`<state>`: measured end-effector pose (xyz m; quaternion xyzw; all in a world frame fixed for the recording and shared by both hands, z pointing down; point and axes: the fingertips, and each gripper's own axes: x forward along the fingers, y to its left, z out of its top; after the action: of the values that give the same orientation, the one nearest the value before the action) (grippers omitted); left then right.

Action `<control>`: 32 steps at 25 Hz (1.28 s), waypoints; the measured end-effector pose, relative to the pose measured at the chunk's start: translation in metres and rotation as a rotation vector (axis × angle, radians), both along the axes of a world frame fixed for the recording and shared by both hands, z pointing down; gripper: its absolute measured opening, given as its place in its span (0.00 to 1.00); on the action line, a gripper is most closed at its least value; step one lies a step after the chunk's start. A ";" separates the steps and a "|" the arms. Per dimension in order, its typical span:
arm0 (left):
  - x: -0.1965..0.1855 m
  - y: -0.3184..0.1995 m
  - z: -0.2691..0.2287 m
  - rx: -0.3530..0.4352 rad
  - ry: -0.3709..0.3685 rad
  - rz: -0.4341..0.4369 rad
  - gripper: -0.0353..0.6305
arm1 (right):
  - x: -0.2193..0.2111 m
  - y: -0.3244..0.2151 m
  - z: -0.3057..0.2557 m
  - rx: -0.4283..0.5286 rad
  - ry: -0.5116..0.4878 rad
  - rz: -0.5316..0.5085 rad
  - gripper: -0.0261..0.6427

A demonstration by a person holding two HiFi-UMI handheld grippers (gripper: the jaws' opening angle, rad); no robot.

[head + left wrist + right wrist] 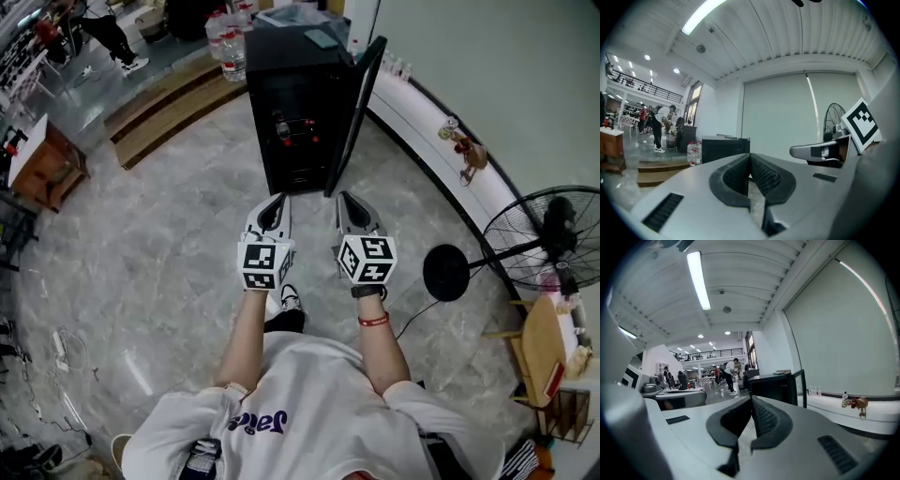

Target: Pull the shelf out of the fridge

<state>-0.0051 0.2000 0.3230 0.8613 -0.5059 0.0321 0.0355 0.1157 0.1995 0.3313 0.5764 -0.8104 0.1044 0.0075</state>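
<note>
A black fridge (295, 112) stands on the floor ahead of me, its door (354, 108) swung open to the right. Inside it, a wire shelf (298, 131) with small red items shows dimly. My left gripper (274, 202) and right gripper (349, 199) are held side by side, a short way in front of the fridge and touching nothing. Both are shut with nothing between the pads, as the left gripper view (750, 161) and the right gripper view (751, 404) show. The fridge (724, 150) appears beyond the left jaws, and the fridge (771, 385) with its door (800, 387) beyond the right jaws.
A standing fan (544, 234) is at the right, with a curved white ledge (422, 122) along the wall. Wooden steps (164, 108) and water bottles (230, 42) lie left of the fridge. A wooden table (42, 164) is at far left.
</note>
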 end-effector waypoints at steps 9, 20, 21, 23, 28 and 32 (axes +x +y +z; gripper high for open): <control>-0.043 -0.101 0.002 -0.025 0.004 -0.018 0.08 | -0.056 -0.107 0.000 -0.025 0.043 -0.066 0.06; -0.068 -0.195 -0.001 -0.007 -0.013 -0.028 0.08 | -0.088 -0.195 0.019 -0.072 0.031 -0.073 0.07; -0.068 -0.201 0.002 -0.009 -0.009 -0.026 0.08 | -0.087 -0.201 0.020 -0.074 0.026 -0.071 0.07; -0.065 -0.212 0.008 -0.013 -0.002 -0.019 0.08 | -0.081 -0.213 0.021 -0.072 0.013 -0.062 0.07; -0.061 -0.234 0.019 0.003 0.023 -0.025 0.08 | -0.070 -0.242 0.033 -0.073 -0.044 -0.042 0.07; -0.057 -0.259 0.035 0.002 0.025 -0.040 0.08 | -0.070 -0.269 0.048 -0.073 -0.044 -0.077 0.07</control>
<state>-0.0618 -0.0593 0.3578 0.8513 -0.5227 0.0198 0.0415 0.0456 -0.0696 0.3793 0.5419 -0.8275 0.1463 0.0147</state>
